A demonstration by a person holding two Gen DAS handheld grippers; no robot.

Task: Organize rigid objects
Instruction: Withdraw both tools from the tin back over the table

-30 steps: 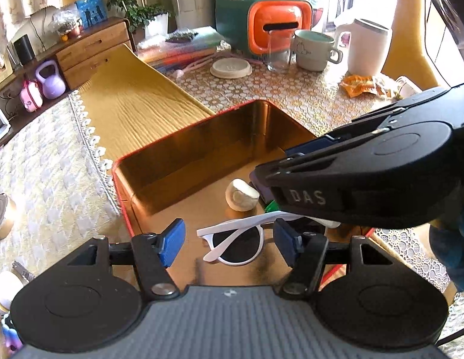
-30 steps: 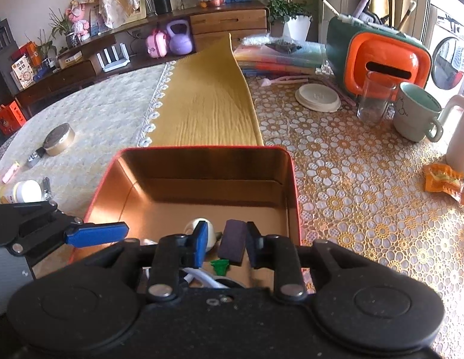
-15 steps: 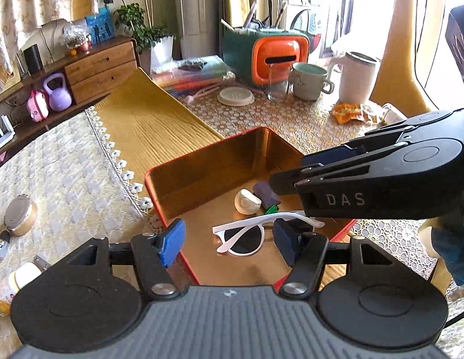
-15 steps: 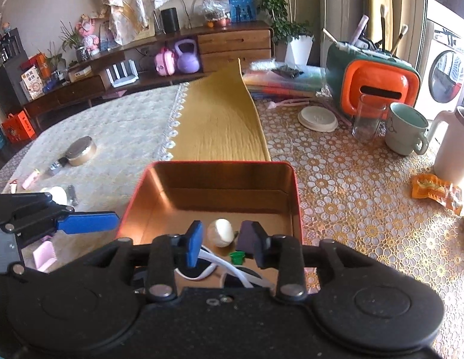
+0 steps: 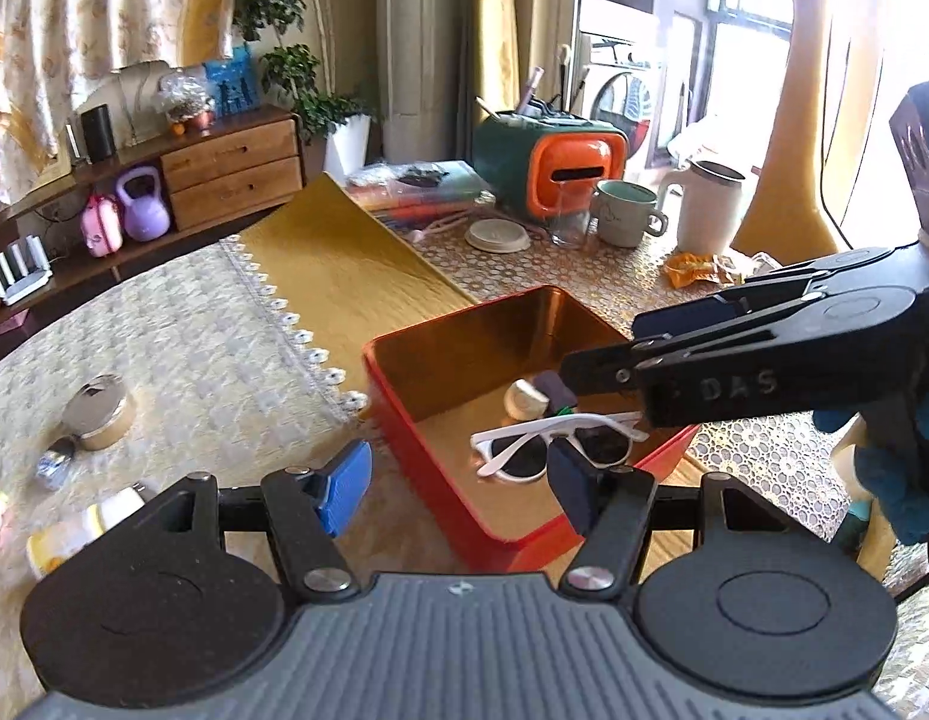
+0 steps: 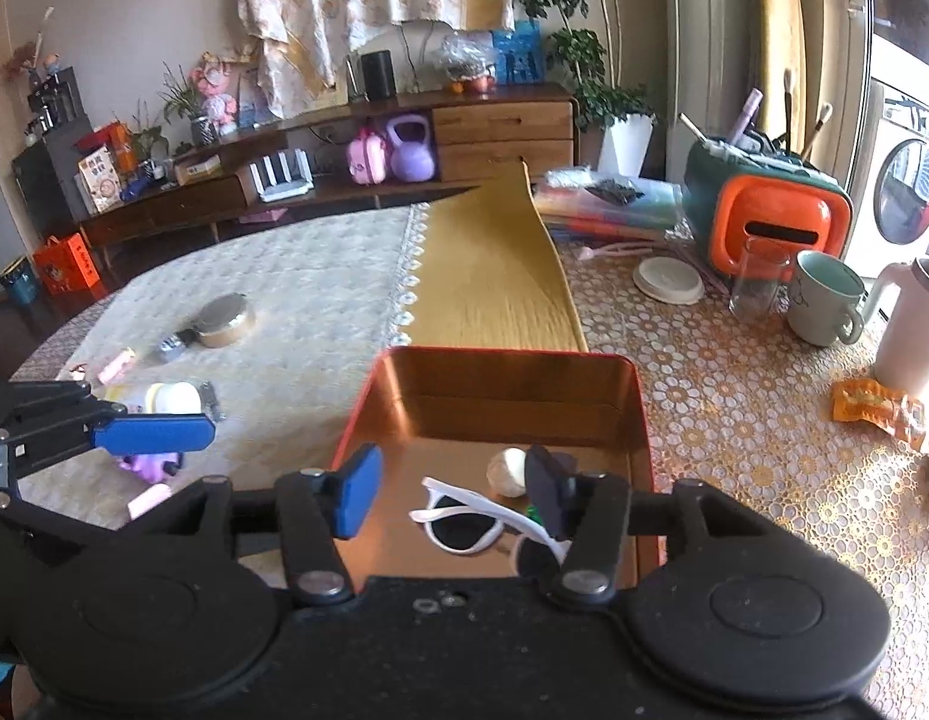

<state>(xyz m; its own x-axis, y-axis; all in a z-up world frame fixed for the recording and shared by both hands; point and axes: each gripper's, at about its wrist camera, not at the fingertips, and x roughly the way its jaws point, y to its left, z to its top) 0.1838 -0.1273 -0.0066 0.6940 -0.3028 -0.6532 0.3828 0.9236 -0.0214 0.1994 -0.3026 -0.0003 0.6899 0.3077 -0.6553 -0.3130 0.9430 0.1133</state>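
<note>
A red tin [image 5: 416, 438] with a gold inside holds white sunglasses [image 5: 524, 450], a white round piece [image 5: 524, 399], a dark block [image 5: 551, 384] and a small green bit. My left gripper [image 5: 458, 477] hangs open and empty above the tin's near left wall. From the right, my right gripper [image 5: 602, 348] reaches over the tin's near right side. Its jaws are opening and nothing is between them. In the right wrist view the right gripper [image 6: 452, 489] is above the sunglasses [image 6: 464, 516] and the white piece [image 6: 505, 471], inside the tin [image 6: 500, 360].
Loose small things lie on the cream cloth at left: a round metal tin [image 6: 224, 318], a small jar [image 6: 173, 399], a purple toy [image 6: 149, 465]. At the back right stand a glass [image 6: 755, 282], a mug [image 6: 824, 300], a jug, an orange-green box [image 6: 764, 222] and a snack wrapper [image 6: 872, 405].
Both grippers have drawn back and up from the tin. The right jaws have widened and let go of the dark block, which now lies in the tin.
</note>
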